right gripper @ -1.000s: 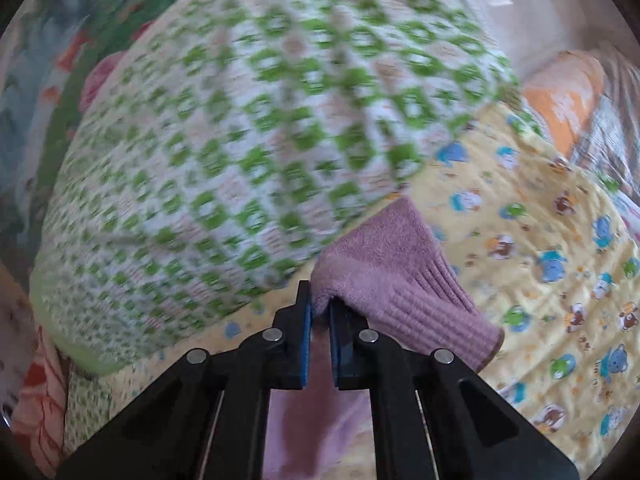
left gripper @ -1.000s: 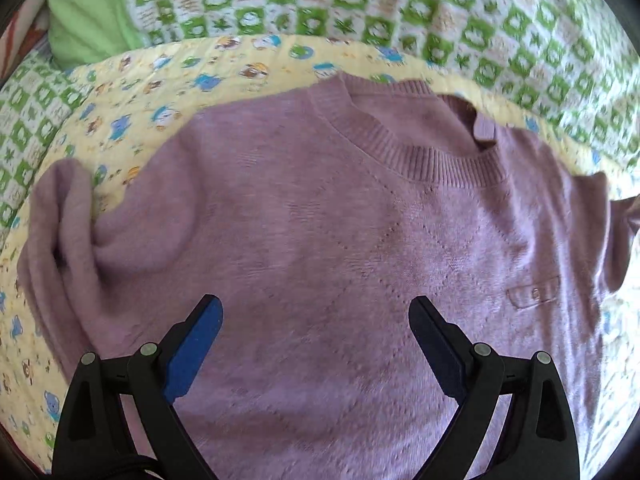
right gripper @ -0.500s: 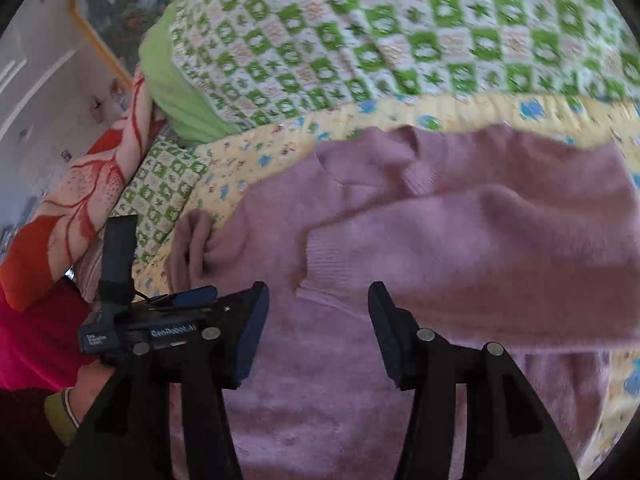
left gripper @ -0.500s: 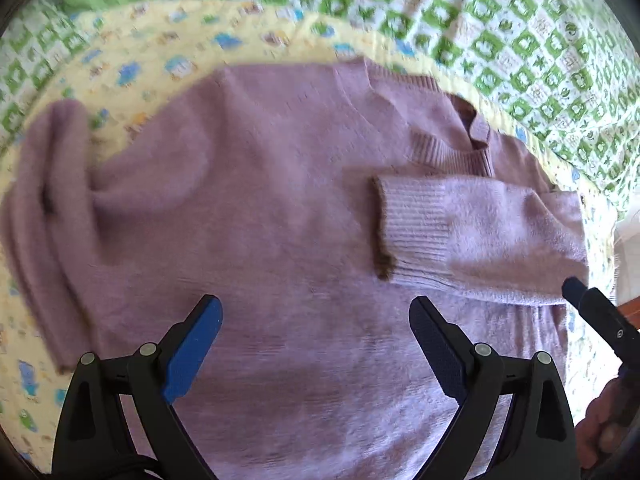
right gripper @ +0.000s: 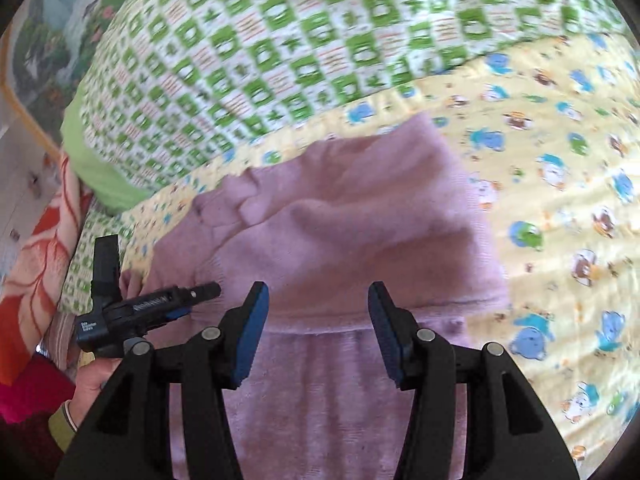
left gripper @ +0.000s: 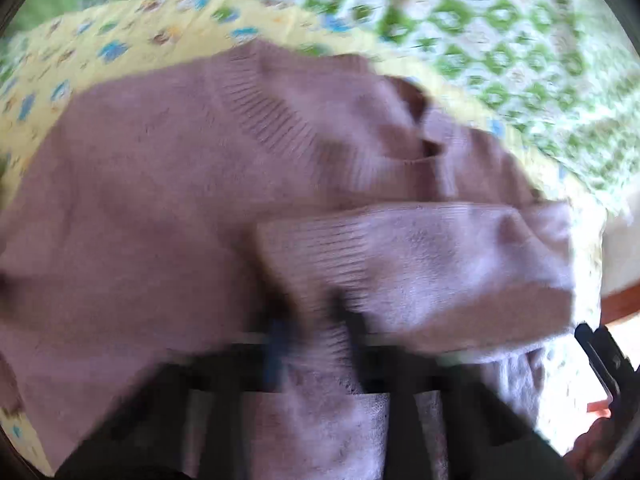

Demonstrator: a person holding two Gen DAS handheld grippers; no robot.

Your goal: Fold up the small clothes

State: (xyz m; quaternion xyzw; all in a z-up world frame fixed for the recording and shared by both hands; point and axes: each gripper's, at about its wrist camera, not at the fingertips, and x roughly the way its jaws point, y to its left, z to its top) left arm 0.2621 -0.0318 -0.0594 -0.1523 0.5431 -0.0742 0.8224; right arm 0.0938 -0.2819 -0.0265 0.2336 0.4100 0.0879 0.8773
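Note:
A mauve knit sweater [left gripper: 160,200] lies on the yellow cartoon-print sheet [right gripper: 560,200]. One sleeve [left gripper: 420,264] is folded across its chest, cuff toward the middle. In the blurred left wrist view my left gripper [left gripper: 312,328] has its fingers close together around the ribbed cuff. In the right wrist view my right gripper [right gripper: 316,320] is open and empty above the sweater [right gripper: 340,240], and the left gripper [right gripper: 188,300] shows at the left touching the cuff.
A green-and-white checked quilt [right gripper: 280,40] is bunched along the far side of the sheet. An orange-red patterned blanket [right gripper: 36,260] lies at the far left. The right gripper's body shows at the lower right of the left wrist view [left gripper: 604,360].
My left gripper moved right to the folded sleeve's cuff and its fingers closed in. My right gripper, open since it released the sleeve, drew back.

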